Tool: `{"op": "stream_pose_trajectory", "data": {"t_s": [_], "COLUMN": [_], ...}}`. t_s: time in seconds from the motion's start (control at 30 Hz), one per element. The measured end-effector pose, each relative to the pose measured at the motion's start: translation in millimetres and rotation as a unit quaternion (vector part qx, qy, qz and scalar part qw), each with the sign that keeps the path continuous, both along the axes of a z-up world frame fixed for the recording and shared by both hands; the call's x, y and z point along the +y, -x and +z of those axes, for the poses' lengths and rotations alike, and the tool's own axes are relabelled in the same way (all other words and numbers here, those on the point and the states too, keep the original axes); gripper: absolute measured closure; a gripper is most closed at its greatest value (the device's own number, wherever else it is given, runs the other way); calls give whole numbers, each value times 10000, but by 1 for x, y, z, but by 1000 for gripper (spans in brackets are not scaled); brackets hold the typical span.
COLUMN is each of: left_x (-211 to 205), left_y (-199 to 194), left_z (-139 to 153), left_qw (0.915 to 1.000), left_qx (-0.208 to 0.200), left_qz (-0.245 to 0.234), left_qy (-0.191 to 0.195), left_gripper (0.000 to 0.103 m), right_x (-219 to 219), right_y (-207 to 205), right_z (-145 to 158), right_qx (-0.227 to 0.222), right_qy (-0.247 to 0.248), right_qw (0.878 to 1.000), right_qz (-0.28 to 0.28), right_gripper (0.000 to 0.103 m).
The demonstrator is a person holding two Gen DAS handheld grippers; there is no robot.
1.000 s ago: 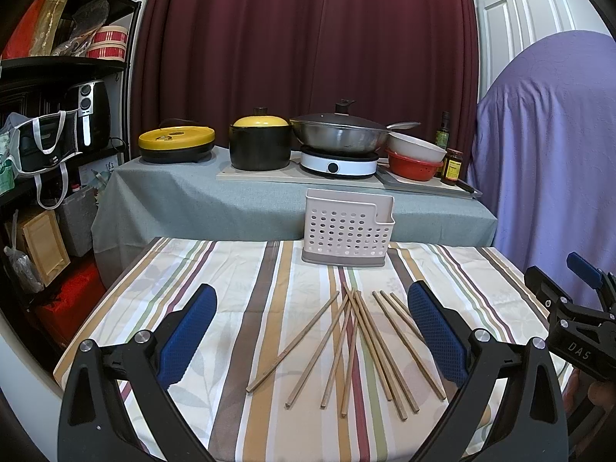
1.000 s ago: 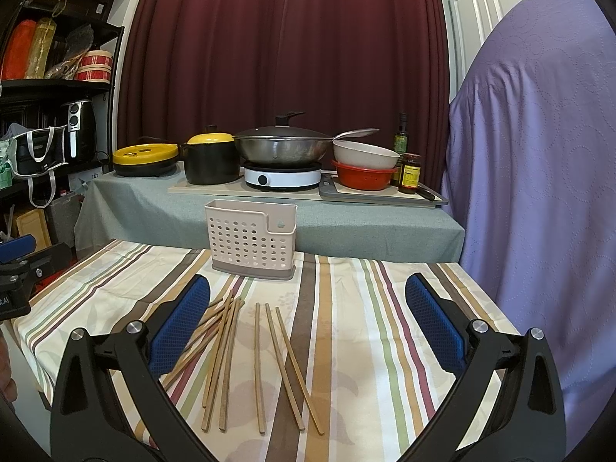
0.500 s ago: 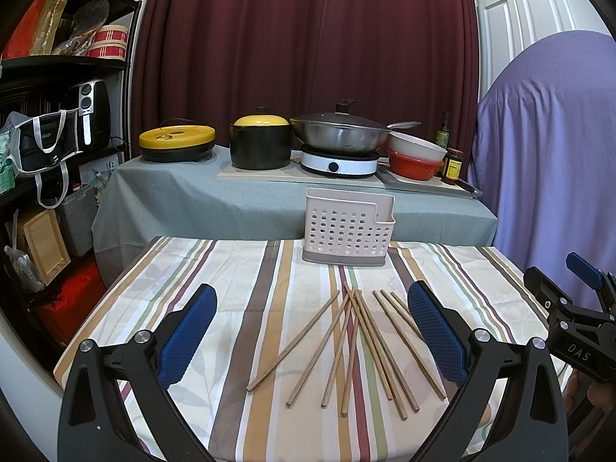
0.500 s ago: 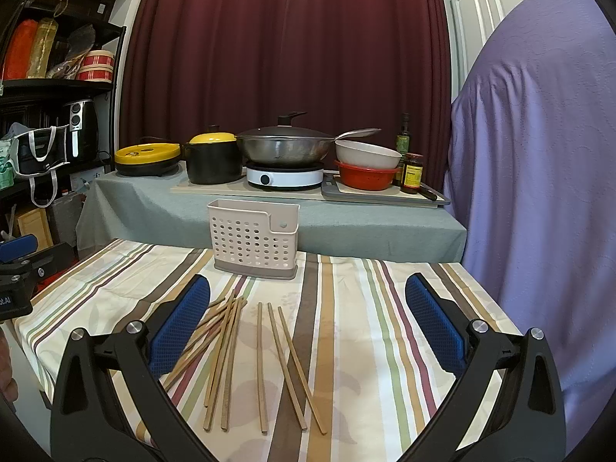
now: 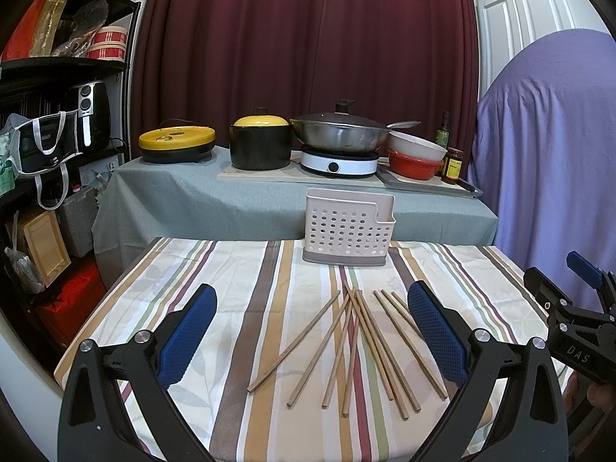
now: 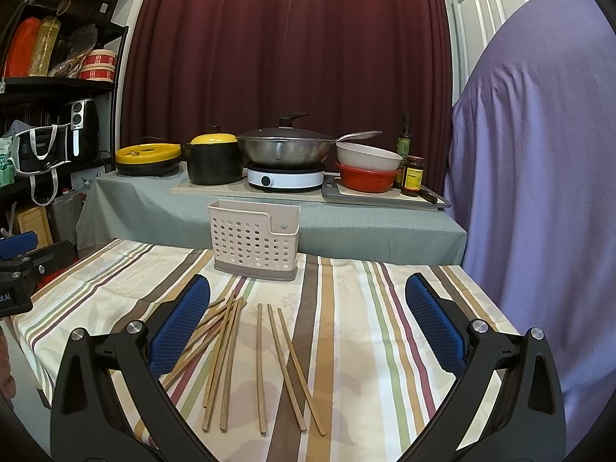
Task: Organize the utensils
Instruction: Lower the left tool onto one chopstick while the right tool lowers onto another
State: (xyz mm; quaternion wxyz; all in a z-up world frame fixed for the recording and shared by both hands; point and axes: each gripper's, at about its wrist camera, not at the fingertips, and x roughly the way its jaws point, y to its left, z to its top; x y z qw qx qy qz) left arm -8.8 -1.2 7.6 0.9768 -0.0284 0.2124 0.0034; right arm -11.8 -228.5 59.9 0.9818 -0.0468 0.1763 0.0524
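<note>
While both grippers hover low over the striped tablecloth [image 5: 246,308], neither touches anything: the left gripper [image 5: 313,331] has its blue-padded fingers [image 5: 184,340] spread wide, and the right gripper [image 6: 308,327] is spread just as wide, with nothing between its pads [image 6: 435,327]. The wooden chopsticks [image 5: 358,342] lie loose on the cloth, fanned out from a point near the holder, several crossing one another at their far ends. From the right wrist view the chopsticks [image 6: 246,354] fall into two loose groups: a crossed bundle beside the left pad and three more lying apart toward the middle. The perforated utensil holder [image 5: 348,233] stands upright at the far edge of the table, beyond the chopsticks and not touching them; its small side compartment sits at its right end [image 6: 283,227]. Behind it, on a grey-covered counter [image 5: 192,196], sit a yellow-lidded black pot [image 5: 260,140], a lidded wok [image 5: 340,134] on a white induction cooker [image 5: 338,161], and a pale bowl nested in a red colander [image 5: 414,161]. The right gripper's black frame also shows at the right edge of the left wrist view [image 5: 577,323].
</note>
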Motion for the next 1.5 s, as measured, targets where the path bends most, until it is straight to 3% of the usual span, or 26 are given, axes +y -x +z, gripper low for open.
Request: {"op": "stream_pose_trajectory", "data": {"t_s": [0.17,0.4,0.47,0.53,0.7,0.77,0.83,1.03,1.2,1.5], "left_x": [3,12,16,19,23,24,25,37,46,53], "left_y": [-6,-16,-18,-19,-20,-20,-22,-28,-32,-45], "left_z": [-13,-48,-60,-71,-97,-105,-113,-133,-145,-164], "left_qw": [9998,9984,9980,9975,9959,9951,9942,9942,9933,9910], "left_qx": [206,529,582,601,609,588,641,760,921,1175], "left_qz": [36,150,190,253,285,265,204,126,12,-405], "left_qy": [-20,-128,-182,-260,-603,-743,-838,-744,-702,-503], "left_gripper": [6,6,6,7,7,15,35,36,41,62], "right_x": [-3,-9,-10,-9,-1,2,4,13,13,13], "right_y": [-2,-9,-9,-9,-9,-8,-8,-6,-10,-11], "right_z": [-15,-64,-78,-92,-122,-132,-138,-155,-160,-162], "right_qx": [70,388,429,491,798,920,973,1212,1288,1351], "right_qy": [38,-60,-83,-47,5,-14,-28,141,137,152], "right_qw": [10000,9991,9988,9982,9945,9924,9911,9866,9854,9845], "right_qz": [40,164,238,331,683,817,903,1084,1103,1111], "right_gripper": [4,4,11,30,48,55,57,67,67,67]}}
